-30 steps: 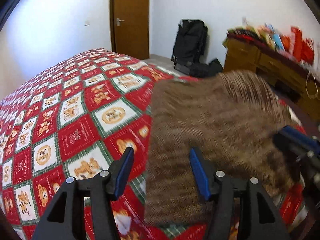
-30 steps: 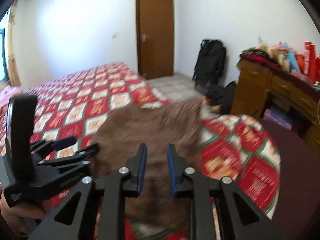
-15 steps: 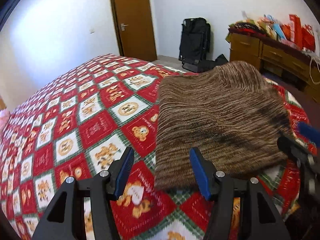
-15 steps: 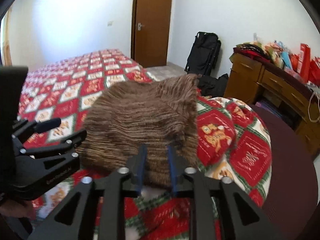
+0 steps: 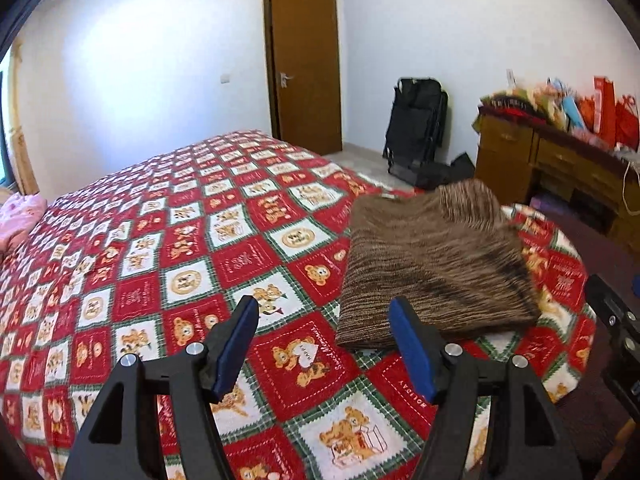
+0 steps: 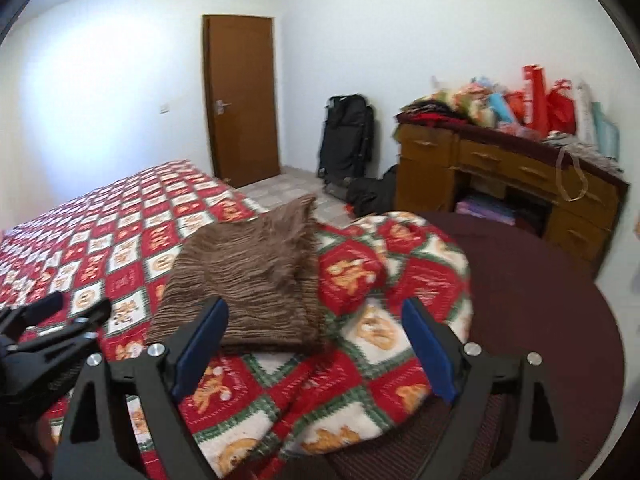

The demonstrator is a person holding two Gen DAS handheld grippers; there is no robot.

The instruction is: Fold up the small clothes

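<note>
A brown knitted garment (image 5: 434, 264) lies folded into a flat rectangle near the corner of the bed; it also shows in the right wrist view (image 6: 248, 276). My left gripper (image 5: 324, 324) is open and empty, held above the quilt just left of the garment's near edge. My right gripper (image 6: 316, 328) is open and empty, held above the garment's near right corner. Neither touches the garment. The right gripper shows at the right edge of the left wrist view (image 5: 612, 312), and the left gripper at the left edge of the right wrist view (image 6: 52, 332).
The bed has a red, white and green bear-patterned quilt (image 5: 180, 264). A pink item (image 5: 20, 212) lies at its far left. A wooden dresser (image 6: 508, 184) piled with bags stands right. A black backpack (image 6: 348, 148) leans by a brown door (image 6: 240, 96).
My right gripper has opened and let go of the garment, which now lies flat. Both grippers have pulled back from it. The left gripper stayed open.
</note>
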